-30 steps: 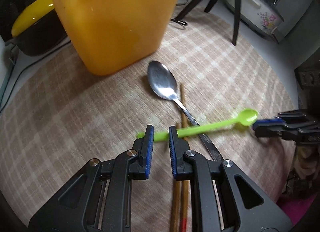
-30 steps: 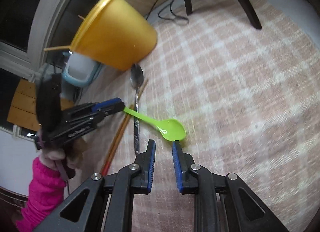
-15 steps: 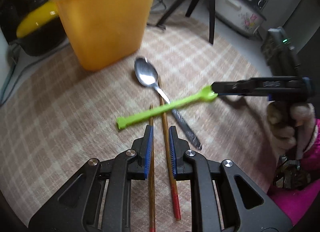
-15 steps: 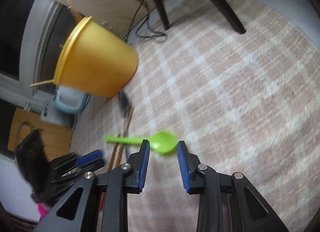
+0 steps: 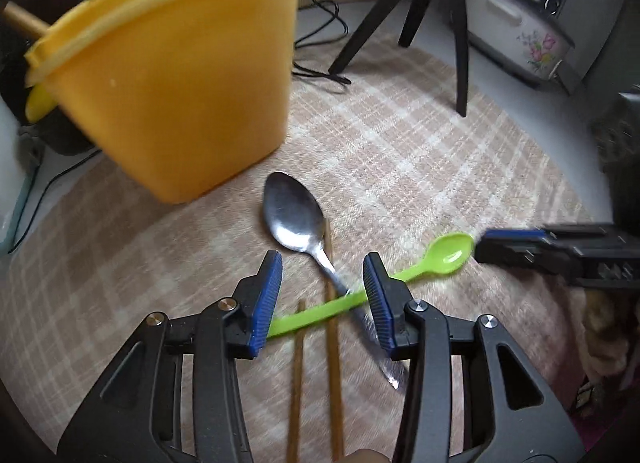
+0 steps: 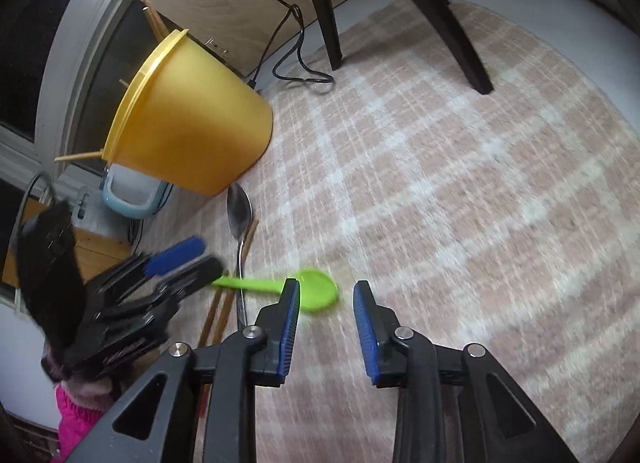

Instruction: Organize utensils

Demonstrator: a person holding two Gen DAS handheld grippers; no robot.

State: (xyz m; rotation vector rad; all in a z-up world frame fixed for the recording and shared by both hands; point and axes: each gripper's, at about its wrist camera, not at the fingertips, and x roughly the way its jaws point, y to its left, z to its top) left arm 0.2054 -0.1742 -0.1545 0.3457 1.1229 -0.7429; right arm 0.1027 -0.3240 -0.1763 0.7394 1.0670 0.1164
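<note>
Green spoon lies released; left gripper opening; no writing legible.

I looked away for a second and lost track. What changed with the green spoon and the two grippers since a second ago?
The left gripper, shut beside the green spoon handle before, is opening astride it without pressing. The right gripper came up to the spoon's bowl and is opening too. The spoon swung slightly. The metal spoon, chopsticks and yellow bin stayed put.
</note>
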